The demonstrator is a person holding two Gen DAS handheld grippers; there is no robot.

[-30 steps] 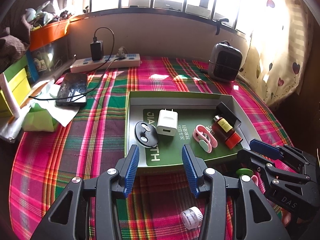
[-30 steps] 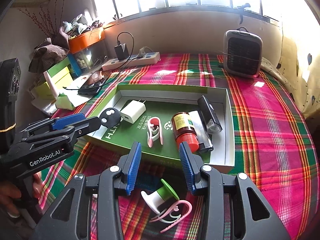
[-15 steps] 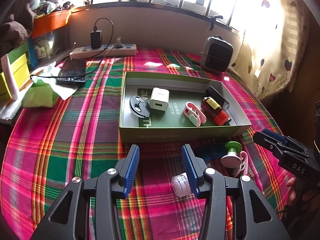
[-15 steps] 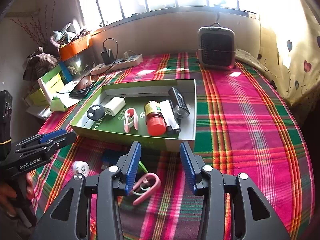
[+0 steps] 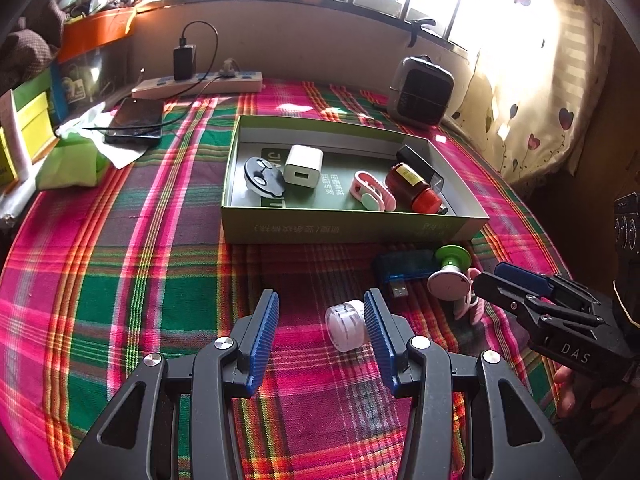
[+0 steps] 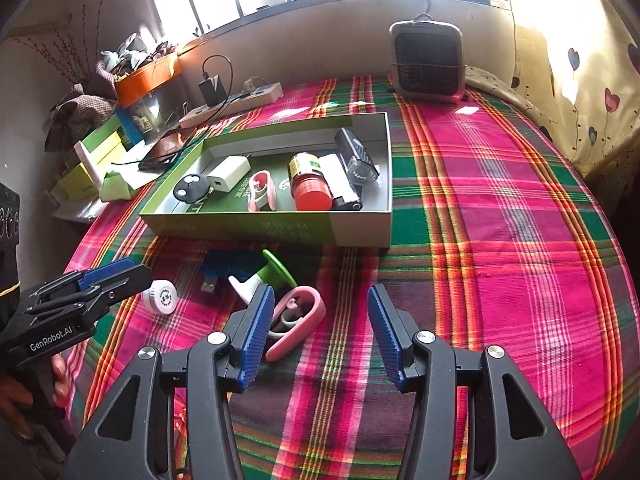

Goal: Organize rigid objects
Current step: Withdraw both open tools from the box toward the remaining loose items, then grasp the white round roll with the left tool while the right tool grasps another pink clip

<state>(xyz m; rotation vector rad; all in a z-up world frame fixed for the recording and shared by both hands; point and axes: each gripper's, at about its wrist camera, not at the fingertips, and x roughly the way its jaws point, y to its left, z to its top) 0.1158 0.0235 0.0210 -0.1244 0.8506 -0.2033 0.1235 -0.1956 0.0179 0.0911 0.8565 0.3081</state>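
Rigid objects split in two lots on plaid-cloth table (image 5: 120, 264): some inside green box (image 5: 344, 228), rest loose on cloth in front of it.

In box, L to R in left wrist view: black key fob (image 5: 262, 176), white charger cube (image 5: 303, 166), pink clip (image 5: 372, 191), brown bottle w/ red cap (image 5: 414, 186) lying on side, black device (image 5: 420, 162) against right wall.

Loose, near front of box: blue USB reader (image 5: 404, 266), green-and-white spool (image 5: 450, 270) just beside it, pink earhook piece (image 6: 298, 320), small clear cap (image 5: 346, 326).

Left gripper (image 5: 320, 330): spread, tilted down toward cloth. Clear cap lies between fingers, close against right-side pad; contact w/ that pad can't be told, left pad well clear. No pinch.

Right gripper (image 6: 320, 330): opening at this moment, nothing pinched. Pink earhook piece lies by left-side finger, partly behind it, mostly off to left of gap; rest of gap shows bare cloth. Seen from left wrist view too, tips close to spool.

Bkgd: power strip (image 5: 200, 84) w/ black plug at far edge, phone (image 5: 138, 120) lying flat nearby, small heater (image 6: 428, 64) at far right, curtain w/ hearts, clutter of boxes on far left.
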